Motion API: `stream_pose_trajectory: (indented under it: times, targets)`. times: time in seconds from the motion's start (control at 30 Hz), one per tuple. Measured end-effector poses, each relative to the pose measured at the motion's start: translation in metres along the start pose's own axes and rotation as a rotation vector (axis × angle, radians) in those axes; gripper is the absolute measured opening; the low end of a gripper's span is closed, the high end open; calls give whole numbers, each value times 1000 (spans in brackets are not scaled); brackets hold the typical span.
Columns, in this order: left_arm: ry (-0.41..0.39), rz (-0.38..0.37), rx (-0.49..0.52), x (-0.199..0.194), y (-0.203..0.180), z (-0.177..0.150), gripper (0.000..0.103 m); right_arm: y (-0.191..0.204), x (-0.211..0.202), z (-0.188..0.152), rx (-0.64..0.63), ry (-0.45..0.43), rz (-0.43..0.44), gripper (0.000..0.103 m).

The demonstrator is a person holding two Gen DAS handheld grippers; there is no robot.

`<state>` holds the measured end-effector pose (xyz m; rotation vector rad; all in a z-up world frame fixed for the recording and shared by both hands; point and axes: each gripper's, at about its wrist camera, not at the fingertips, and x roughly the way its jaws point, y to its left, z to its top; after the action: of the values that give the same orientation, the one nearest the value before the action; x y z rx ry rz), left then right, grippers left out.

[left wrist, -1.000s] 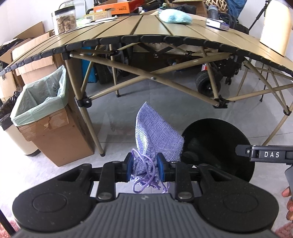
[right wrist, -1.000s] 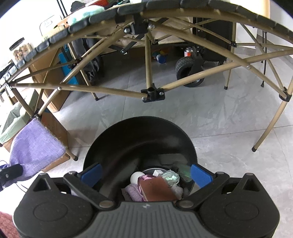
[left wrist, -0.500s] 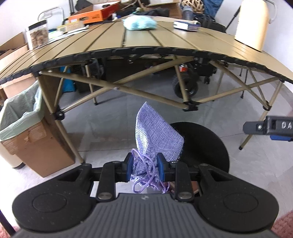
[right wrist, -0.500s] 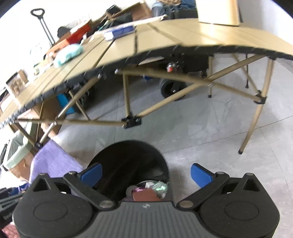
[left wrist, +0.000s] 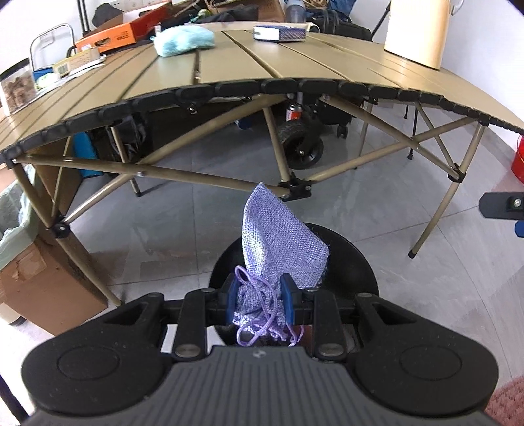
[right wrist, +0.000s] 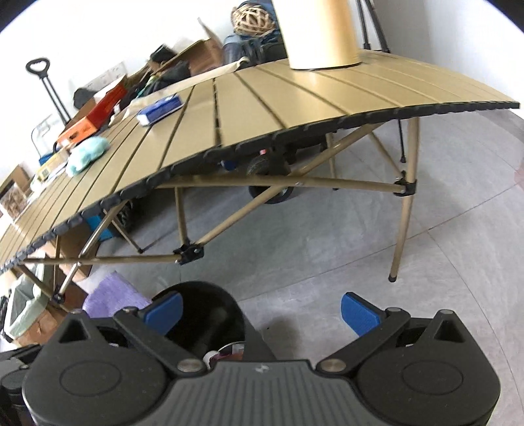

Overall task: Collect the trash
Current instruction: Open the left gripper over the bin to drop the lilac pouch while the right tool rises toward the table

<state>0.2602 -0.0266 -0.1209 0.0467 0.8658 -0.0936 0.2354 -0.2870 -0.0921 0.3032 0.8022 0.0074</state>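
- Folding table (left wrist: 294,62): tan slatted top with black edge caps, on a tan crossed-tube frame; fills the upper half of both wrist views.
- Cardboard box (left wrist: 36,281): brown, on the grey tiled floor at the table's left end, lined with a pale green bag.
- Cream cylinder (left wrist: 419,29): upright on the table's right end.
- Black bin (left wrist: 353,272): round, on the floor before the table; in the left wrist view directly behind and below the left gripper. The right wrist view shows scraps at its bottom.
- Right gripper (right wrist: 260,313): blue pads spread wide, nothing between them, above the bin's right side.
- Left gripper (left wrist: 258,296): blue pads pinched on the gathered neck of the pouch.
- Purple mesh pouch (left wrist: 278,242): drawstring bag standing up from the left claw, cords dangling in loops below; poised over the bin.
- Orange box (left wrist: 111,37): far left of the tabletop.
- Light blue cloth (left wrist: 183,39): bunched, mid-table.
- Blue-and-white packet (left wrist: 278,32): flat, just right of the cloth.
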Motion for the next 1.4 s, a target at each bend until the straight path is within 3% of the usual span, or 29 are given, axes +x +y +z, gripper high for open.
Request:
stream_pose_trajectory:
  times: [0.87, 0.93, 0.97, 1.03, 1.07, 1.1, 1.4]
  targets:
    - [221, -14, -61, 73, -35, 1, 29, -15, 25, -8, 56, 24, -78, 103]
    - [230, -13, -75, 74, -34, 1, 34, -15, 26, -8, 54, 26, -80, 103]
    - [232, -11, -81, 74, -33, 1, 42, -14, 27, -8, 53, 28, -82, 103]
    - [237, -10, -96, 75, -31, 1, 70, -15, 28, -9, 52, 30, -85, 103]
    - [234, -10, -106, 74, -30, 2, 90, -14, 28, -8, 53, 31, -86, 103]
    - [226, -6, -114, 72, -30, 2, 100, -14, 29, -8, 54, 30, -87, 103]
    - [96, 34, -126, 26, -29, 16, 101, 6, 6, 3, 61, -49, -21, 103]
